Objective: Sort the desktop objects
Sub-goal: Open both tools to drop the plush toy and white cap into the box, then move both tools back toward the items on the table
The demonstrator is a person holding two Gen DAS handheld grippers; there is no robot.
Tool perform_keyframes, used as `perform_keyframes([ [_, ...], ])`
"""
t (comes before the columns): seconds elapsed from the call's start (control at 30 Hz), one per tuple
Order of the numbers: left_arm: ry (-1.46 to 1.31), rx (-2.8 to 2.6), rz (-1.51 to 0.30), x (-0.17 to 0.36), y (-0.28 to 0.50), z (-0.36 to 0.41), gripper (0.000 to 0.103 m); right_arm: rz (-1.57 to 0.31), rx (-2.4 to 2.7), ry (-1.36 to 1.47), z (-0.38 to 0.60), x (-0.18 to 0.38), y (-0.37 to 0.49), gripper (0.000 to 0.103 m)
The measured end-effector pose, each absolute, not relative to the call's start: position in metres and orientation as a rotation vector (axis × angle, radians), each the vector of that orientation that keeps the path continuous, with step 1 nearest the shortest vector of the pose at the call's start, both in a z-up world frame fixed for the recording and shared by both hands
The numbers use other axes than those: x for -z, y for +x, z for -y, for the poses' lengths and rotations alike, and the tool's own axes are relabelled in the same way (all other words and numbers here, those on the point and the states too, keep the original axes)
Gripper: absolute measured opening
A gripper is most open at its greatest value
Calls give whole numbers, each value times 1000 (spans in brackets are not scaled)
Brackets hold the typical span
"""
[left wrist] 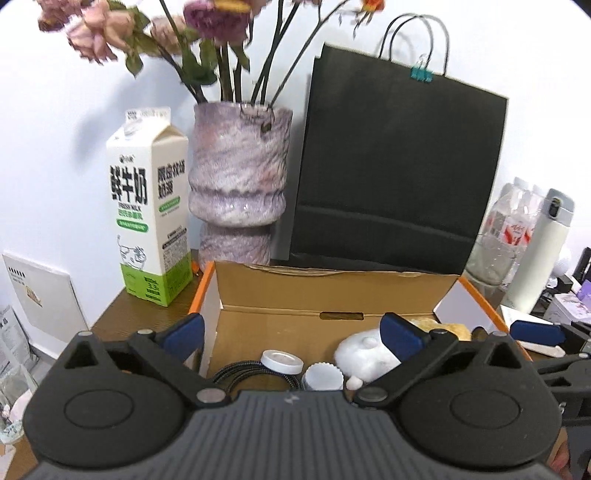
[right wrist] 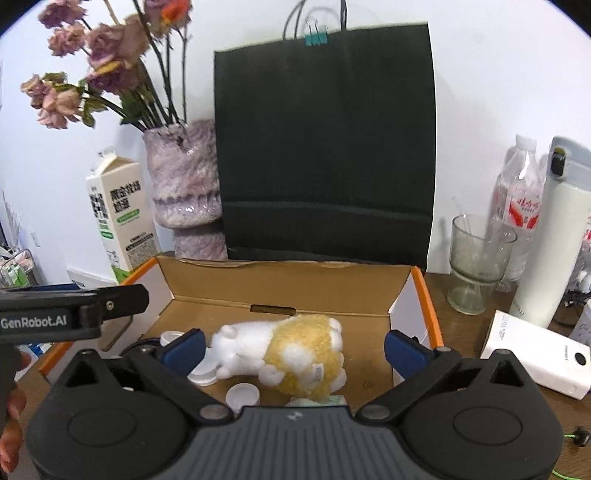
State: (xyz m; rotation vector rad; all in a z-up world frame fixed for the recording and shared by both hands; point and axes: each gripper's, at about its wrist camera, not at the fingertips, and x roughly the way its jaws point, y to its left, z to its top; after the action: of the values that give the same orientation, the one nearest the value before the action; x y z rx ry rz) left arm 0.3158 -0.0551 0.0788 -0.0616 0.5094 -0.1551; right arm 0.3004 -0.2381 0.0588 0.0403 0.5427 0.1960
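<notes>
The right tongs (right wrist: 293,349) stood spread wide and empty over the near edge of the cardboard box (right wrist: 288,291), and just past their blue tips the plush toy (right wrist: 291,354) lay on its side on the box floor, touched by neither finger. White caps (right wrist: 242,394) lay beside it on the near side (one partly under the toy's white end). The left tongs (left wrist: 291,334) were likewise released, nothing between their fingers; below them in the same box lay a coiled dark cable (left wrist: 251,373), a white lid (left wrist: 281,361) and a ridged white cap (left wrist: 322,374), with the toy's white end (left wrist: 364,356) just to the right. In the right wrist view the left tongs' black body came in from the left, with fingers of a hand (right wrist: 11,417) at the frame's edge.

The box sat on a brown wooden desk (right wrist: 461,325). To its right lay a white power bank (right wrist: 535,363); farther back stood a glass cup (right wrist: 478,264), a water bottle (right wrist: 519,206) and a white flask (right wrist: 550,240). Behind the box stood a milk carton (left wrist: 151,210), a mottled purple vase (left wrist: 238,184) of dried flowers (left wrist: 99,33) and a black paper bag (left wrist: 395,170) with a teal clip (left wrist: 421,74), all against a white wall (left wrist: 55,110).
</notes>
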Motion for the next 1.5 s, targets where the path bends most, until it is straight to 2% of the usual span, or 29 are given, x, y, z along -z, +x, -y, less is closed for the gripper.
perform_keyframes([
  [0.4, -43, 156, -436, -90, 225, 18, 103, -501, -217, 16, 254, -72, 207, 103],
  [0.67, 6, 200, -509, -72, 167, 12, 103, -545, -202, -20, 266, -53, 141, 103],
  [0.97, 84, 331, -580, -45, 105, 48, 103, -635, -213, -81, 265, -19, 74, 103],
  [1.17, 127, 379, -668, -20, 91, 77, 88, -666, -222, -81, 269, -3, 52, 103],
  [1.33, 88, 376, -724, -6, 91, 88, 65, -651, -219, -75, 270, 0, 44, 103],
  [1.5, 48, 364, -735, -3, 92, 93, 52, -649, -227, -66, 272, 1, 44, 103],
])
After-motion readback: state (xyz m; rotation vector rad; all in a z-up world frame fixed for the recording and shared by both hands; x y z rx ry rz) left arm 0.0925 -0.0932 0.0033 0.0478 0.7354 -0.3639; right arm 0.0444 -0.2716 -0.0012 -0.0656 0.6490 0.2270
